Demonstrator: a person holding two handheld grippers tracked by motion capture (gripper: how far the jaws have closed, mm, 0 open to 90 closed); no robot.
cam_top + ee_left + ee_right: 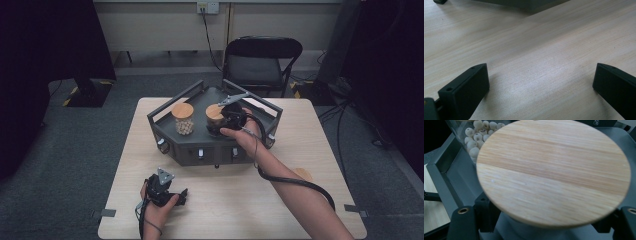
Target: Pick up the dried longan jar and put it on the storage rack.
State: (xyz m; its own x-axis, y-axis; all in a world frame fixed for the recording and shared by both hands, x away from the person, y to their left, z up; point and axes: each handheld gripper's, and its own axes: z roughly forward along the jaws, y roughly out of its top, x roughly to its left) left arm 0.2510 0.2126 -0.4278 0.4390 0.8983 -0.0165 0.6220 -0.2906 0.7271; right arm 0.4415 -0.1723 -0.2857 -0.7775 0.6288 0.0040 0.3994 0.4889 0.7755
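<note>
The left gripper (pixel 181 195) rests near the front edge of the wooden table (pixel 310 145). Its jaws stand wide apart and hold nothing. In the left gripper view there is just bare wood between them. I think it should keep out of the way there.

Next comes the dark grey tray (pixel 165 112), in the middle of the table. On the left side of it stands a jar of little pale balls (pixel 183 120) with a wooden top. Nobody is touching that one.

Just beside it, to the right, is the second jar (pixel 214 119), also standing in the tray. This looks like the one being worked on. The right gripper (pixel 220 127) has squeezed itself around it. In the right gripper view the round wooden lid (pixel 554 172) sits just above the jaws, so they pinch the jar under the lid, one jaw on each side.

To do this step well, I think the right hand (pixel 247 137) should keep squeezing and lift the jar straight up, slowly. If it tips, the lid could slide off. It also should not bump the jar of balls next door, because they stand very close. The tray has a rail around it, so the jar must go high enough to clear that.
</note>
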